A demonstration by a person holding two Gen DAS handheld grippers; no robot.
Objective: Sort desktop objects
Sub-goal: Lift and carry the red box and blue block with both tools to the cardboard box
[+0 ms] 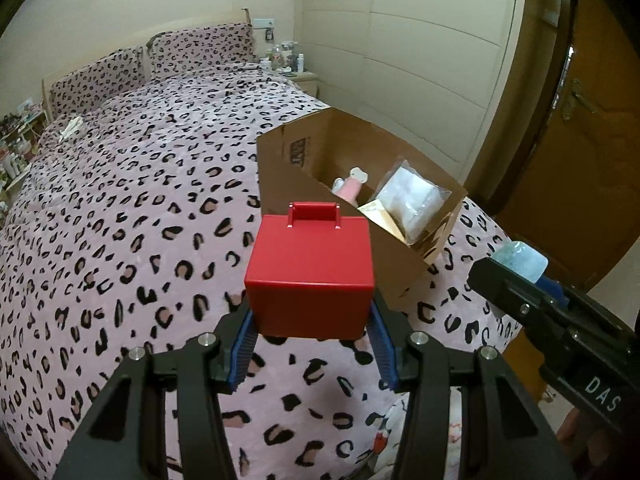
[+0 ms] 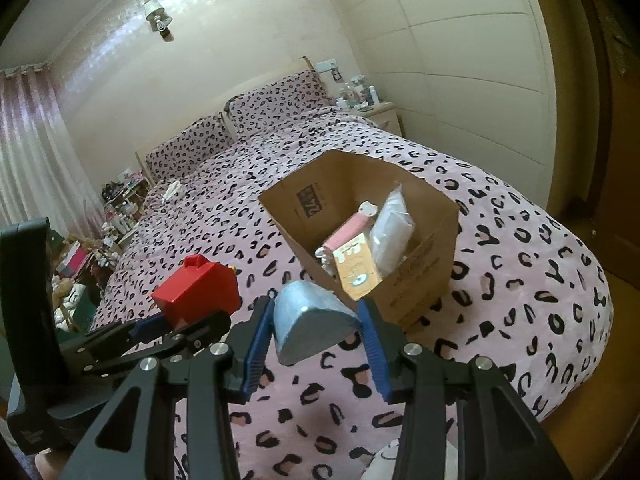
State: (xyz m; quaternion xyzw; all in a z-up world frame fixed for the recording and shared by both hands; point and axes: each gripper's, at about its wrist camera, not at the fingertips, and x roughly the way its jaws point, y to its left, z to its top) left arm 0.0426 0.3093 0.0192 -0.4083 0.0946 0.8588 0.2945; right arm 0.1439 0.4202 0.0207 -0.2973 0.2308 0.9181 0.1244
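Observation:
My left gripper is shut on a red box with a handle and holds it above the bed, just in front of an open cardboard box. My right gripper is shut on a pale blue packet and holds it near the same cardboard box. The box holds a pink item, a white plastic bag and a small printed carton. The right gripper shows at the right of the left wrist view; the left gripper with the red box shows in the right wrist view.
The bed has a pink leopard-print cover and two pillows. A nightstand with bottles stands at the head. A white wardrobe and a wooden door are to the right. Cluttered shelves stand left of the bed.

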